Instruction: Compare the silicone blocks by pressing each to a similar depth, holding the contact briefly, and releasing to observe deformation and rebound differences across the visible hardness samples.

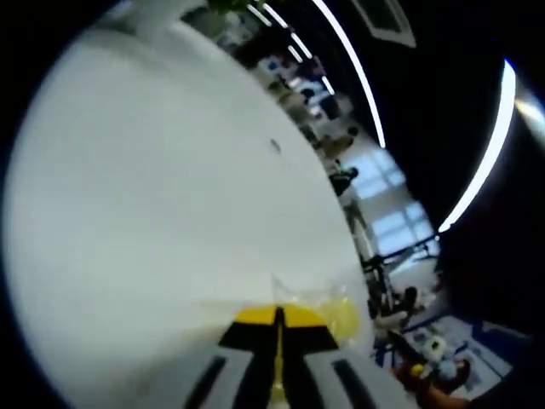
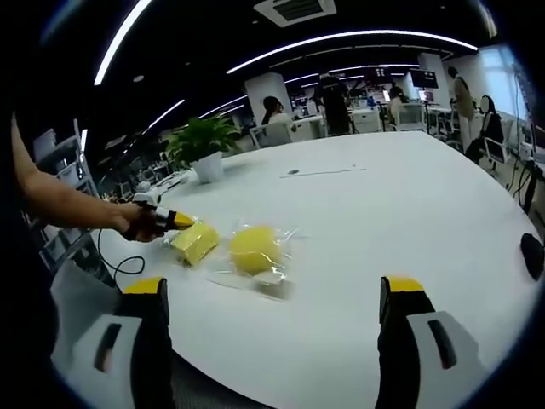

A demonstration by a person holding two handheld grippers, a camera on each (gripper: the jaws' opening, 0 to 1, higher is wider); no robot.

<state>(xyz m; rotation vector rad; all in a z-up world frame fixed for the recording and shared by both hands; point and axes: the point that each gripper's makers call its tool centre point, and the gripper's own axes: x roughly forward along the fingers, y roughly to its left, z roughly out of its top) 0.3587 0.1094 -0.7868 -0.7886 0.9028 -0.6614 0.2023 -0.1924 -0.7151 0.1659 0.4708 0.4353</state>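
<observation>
On the white table (image 2: 366,213) lie two yellow silicone samples. One is a rectangular block (image 2: 196,241); the other is a rounder block (image 2: 255,248) inside a clear plastic bag. A hand holds my left gripper (image 2: 173,220), and its yellow tip touches the rectangular block's left end. In the left gripper view the left gripper (image 1: 278,317) has its jaws shut together, with a yellow block in clear plastic (image 1: 339,312) just beyond and to the right. My right gripper (image 2: 272,288) hovers open near the table's front edge, short of the bagged block, with nothing between its jaws.
A potted plant (image 2: 204,143) stands at the table's far left. A dark object (image 2: 532,254) lies at the right edge. A cable (image 2: 117,265) hangs off the left side. People and desks (image 2: 332,98) stand beyond the table.
</observation>
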